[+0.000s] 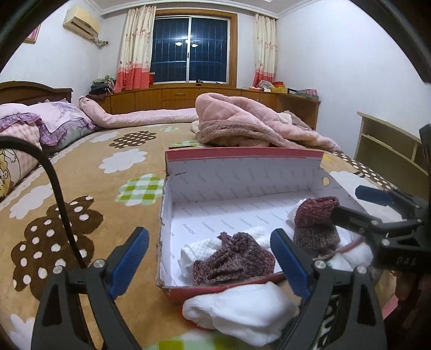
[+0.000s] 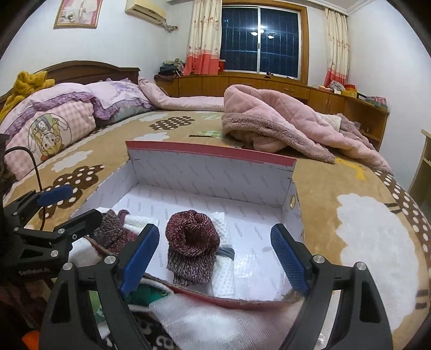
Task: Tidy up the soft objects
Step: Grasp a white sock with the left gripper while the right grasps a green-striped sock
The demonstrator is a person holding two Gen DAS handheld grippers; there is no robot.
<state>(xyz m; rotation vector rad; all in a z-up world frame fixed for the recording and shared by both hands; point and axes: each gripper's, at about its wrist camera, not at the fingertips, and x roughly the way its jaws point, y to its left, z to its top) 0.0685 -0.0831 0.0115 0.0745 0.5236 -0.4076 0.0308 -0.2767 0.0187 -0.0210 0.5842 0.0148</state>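
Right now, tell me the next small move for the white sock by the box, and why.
Probably lower the left gripper onto the white sock and close on it. Both grippers are open and hold nothing, two knitted rolls already sit inside the box, and this sock lies outside against its near wall, almost under the left gripper.

A home bedroom, wide bed (image 2: 323, 193) under a cloud-patterned blanket, frilled pillows (image 2: 115, 99) by the wooden headboard (image 2: 89, 68) at far left, curtained night window (image 2: 260, 44), wall air conditioner (image 2: 145, 9), low wooden cabinets (image 1: 177, 98) along the far wall
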